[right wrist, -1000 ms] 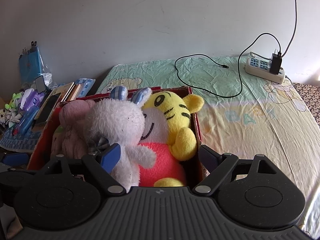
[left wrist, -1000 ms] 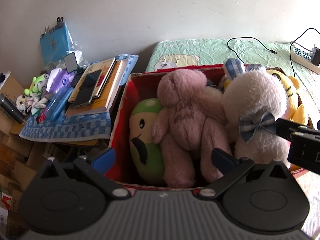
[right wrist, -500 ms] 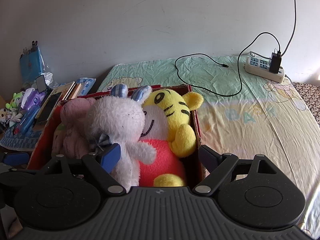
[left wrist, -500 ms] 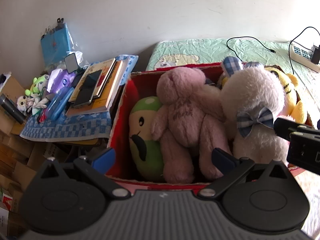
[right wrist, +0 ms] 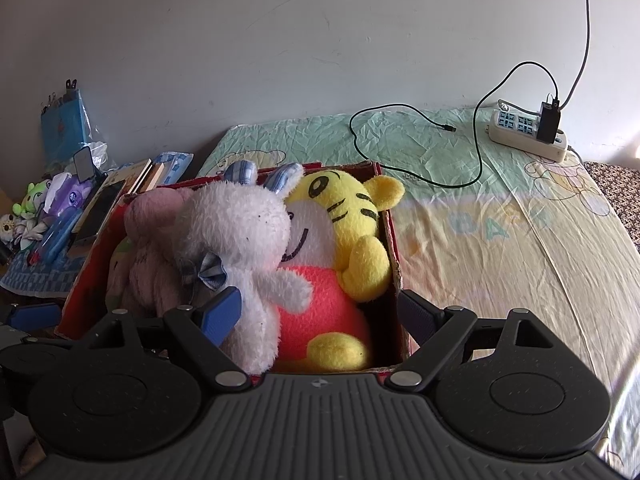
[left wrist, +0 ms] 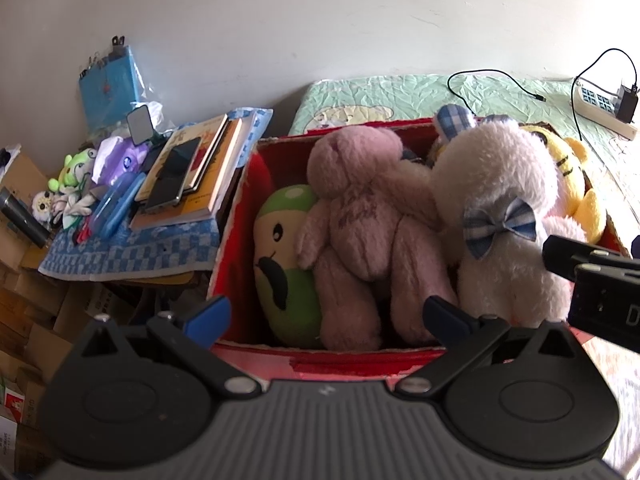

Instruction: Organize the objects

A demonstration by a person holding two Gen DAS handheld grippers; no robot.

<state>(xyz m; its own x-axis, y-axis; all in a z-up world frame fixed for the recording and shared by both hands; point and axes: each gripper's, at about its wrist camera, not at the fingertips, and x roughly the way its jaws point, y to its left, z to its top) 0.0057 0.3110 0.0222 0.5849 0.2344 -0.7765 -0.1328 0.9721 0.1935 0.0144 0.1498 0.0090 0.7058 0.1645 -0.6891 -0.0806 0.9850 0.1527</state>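
Observation:
A red cardboard box [left wrist: 240, 216] [right wrist: 394, 248] stands on the bed, packed with soft toys: a green mushroom plush [left wrist: 286, 256], a pink bear [left wrist: 356, 216] [right wrist: 148, 248], a white rabbit with a blue bow [left wrist: 504, 216] [right wrist: 240, 240] and a yellow tiger [right wrist: 340, 224] [left wrist: 576, 172]. My left gripper [left wrist: 324, 316] is open and empty just before the box's near wall. My right gripper [right wrist: 320, 312] is open and empty over the near rim, its fingers either side of the rabbit and tiger. The right gripper's body shows at the right edge of the left wrist view [left wrist: 600, 280].
Left of the box a blue checked cloth [left wrist: 132, 244] carries books [left wrist: 200, 172], a phone [left wrist: 172, 180], pens and small toys. Cardboard boxes [left wrist: 24, 320] stand below it. A power strip [right wrist: 528, 136] with a black cable [right wrist: 420, 148] lies on the sheet [right wrist: 500, 240] by the wall.
Both grippers have drawn back slightly from the box, so more of its near wall shows. The toys have not moved and both grippers stay open.

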